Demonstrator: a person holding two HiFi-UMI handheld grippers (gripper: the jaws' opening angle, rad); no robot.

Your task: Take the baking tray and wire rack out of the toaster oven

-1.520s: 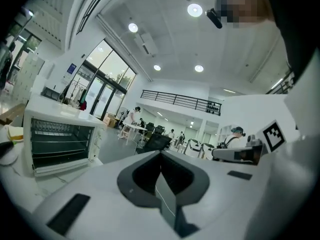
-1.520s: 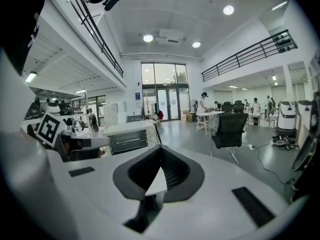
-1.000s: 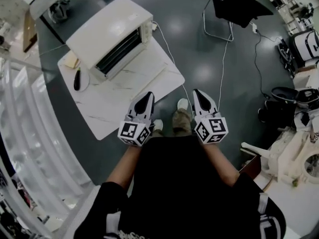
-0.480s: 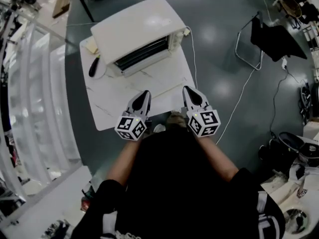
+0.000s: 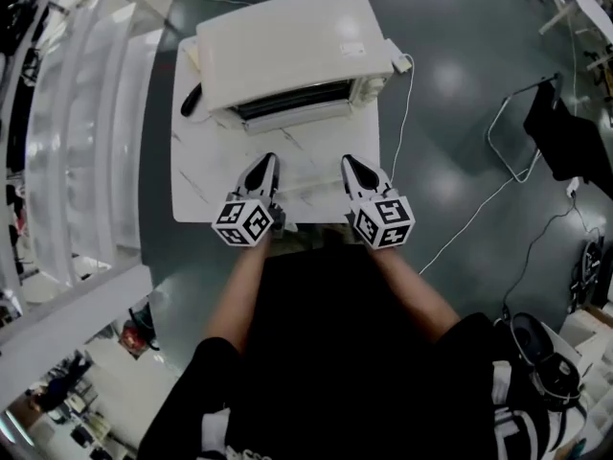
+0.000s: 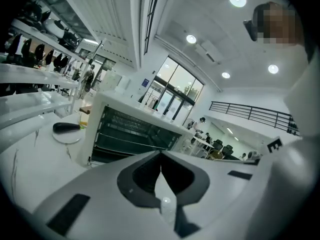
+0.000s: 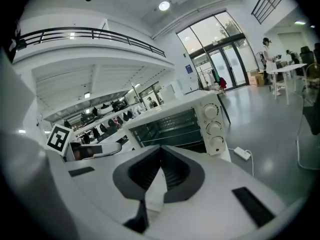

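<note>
- Plainly, the task is at its very start: nothing has come out of the oven (image 5: 292, 51) yet. Both grippers hang over the near edge of the table (image 5: 206, 185), well short of the oven front.
- The rack (image 6: 127, 139) is in place inside. Its wires cross the dark oven mouth straight ahead of the left gripper's jaws, and they show ahead of the right gripper too.
- The tray I cannot pick out in the dark interior; my guess is that it sits in there below the rack.
- Whether the oven door is already folded down I cannot tell for sure from these views.
- What is left, as I judge it, is everything: close in, part the jaws, take hold of a front edge, and draw out the tray and the rack.
- The left gripper (image 5: 266, 161) has its jaws pressed together with nothing between them. It touches nothing and points at the left half of the oven mouth.
- The right gripper (image 5: 351, 163) is likewise closed and empty. It aims at the right half, with the knobs (image 7: 212, 129) ahead and just to its right.
- Off to the left gripper's left, beside the oven, a dark object (image 6: 66, 127) lies on a small plate (image 6: 59, 138), clear of the path.
</note>
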